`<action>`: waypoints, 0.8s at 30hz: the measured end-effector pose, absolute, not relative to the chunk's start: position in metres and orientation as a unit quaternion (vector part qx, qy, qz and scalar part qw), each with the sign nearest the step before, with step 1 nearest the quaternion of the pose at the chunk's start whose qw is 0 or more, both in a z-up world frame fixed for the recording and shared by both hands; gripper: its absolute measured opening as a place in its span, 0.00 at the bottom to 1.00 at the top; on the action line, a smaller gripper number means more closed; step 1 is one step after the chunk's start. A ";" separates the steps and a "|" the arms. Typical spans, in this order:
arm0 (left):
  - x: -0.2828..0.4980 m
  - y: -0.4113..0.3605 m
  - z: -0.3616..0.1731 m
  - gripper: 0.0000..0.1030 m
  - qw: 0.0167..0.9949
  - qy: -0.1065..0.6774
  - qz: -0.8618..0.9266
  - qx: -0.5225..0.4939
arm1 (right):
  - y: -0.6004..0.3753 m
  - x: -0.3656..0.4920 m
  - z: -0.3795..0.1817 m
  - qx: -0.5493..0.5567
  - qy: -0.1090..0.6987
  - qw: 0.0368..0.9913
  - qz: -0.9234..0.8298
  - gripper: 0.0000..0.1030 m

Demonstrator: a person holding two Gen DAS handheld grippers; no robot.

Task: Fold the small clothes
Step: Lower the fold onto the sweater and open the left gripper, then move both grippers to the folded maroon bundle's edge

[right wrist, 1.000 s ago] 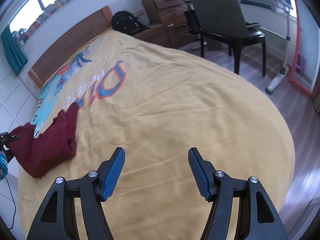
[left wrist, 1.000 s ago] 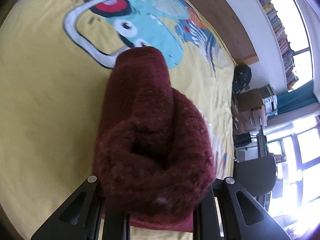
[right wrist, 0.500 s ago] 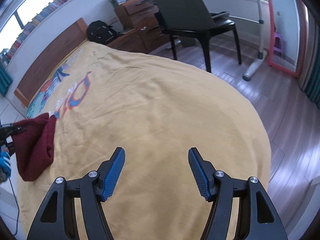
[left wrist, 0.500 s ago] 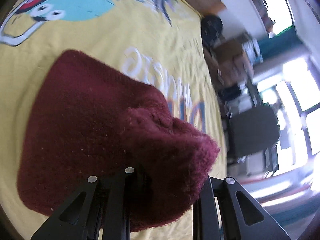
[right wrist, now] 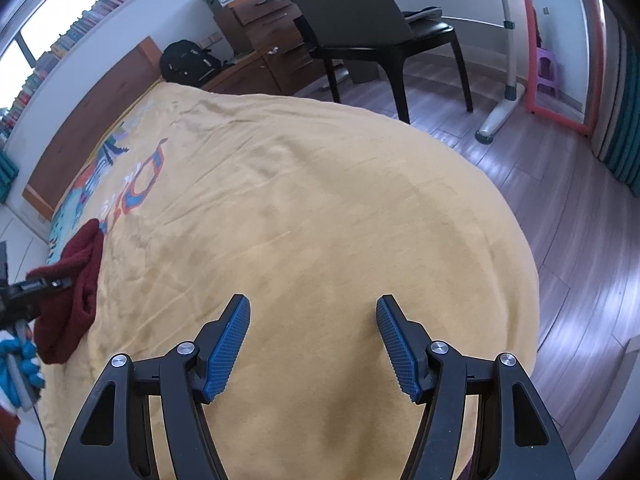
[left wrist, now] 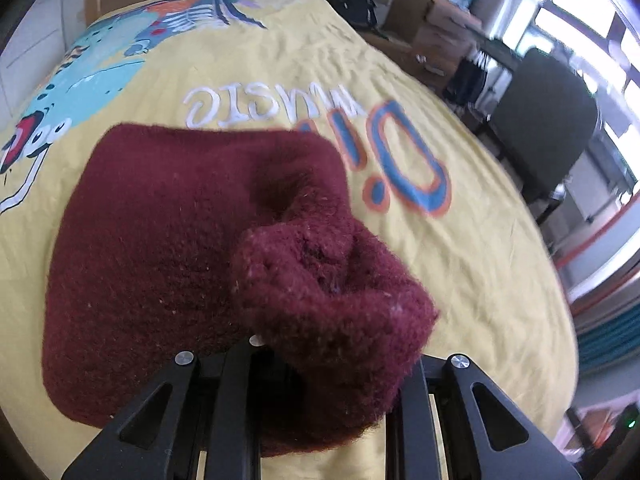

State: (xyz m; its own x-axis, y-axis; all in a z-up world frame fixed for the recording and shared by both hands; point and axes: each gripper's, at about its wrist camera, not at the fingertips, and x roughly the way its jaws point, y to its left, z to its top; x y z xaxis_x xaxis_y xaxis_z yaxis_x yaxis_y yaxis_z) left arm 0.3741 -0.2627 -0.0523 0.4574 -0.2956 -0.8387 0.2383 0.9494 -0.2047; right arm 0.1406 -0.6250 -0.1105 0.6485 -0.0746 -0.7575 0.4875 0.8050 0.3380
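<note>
The left hand-held gripper (left wrist: 320,364) is clamped on a bunched edge of the maroon knit garment (left wrist: 168,248), which spreads ahead of it on the yellow bedspread (left wrist: 460,264). The right hand-held gripper (right wrist: 313,320) hovers over bare bedspread, jaws apart and empty, the garment far to its left.

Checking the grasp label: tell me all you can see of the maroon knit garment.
The maroon knit garment is fuzzy, thick, wool-like and dotted with lint. Most of it lies spread on the yellow printed bedspread; one bunched, rolled edge rises into the left gripper, which is shut on it. The right gripper is open, well clear of it.
</note>
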 end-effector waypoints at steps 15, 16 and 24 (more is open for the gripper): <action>0.348 -0.268 -0.047 0.49 0.834 0.496 -0.232 -0.061 | -0.617 0.141 -0.096 0.257 0.382 0.873 -0.160 0.65; 0.345 -0.266 -0.048 0.49 0.828 0.500 -0.244 -0.069 | -0.616 0.140 -0.094 0.256 0.380 0.874 -0.161 0.65; 0.322 -0.252 -0.022 0.49 0.816 0.491 -0.296 -0.077 | -0.604 0.132 -0.066 0.243 0.366 0.884 -0.160 0.65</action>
State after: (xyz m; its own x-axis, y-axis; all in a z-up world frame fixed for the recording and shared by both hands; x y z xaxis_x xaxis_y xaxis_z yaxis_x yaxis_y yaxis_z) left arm 0.3225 -0.2516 -0.0219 0.3436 -0.5586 -0.7549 0.4070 0.8130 -0.4163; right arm 0.1322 -0.6038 -0.0657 0.6811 -0.1055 -0.7246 0.4612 0.8304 0.3126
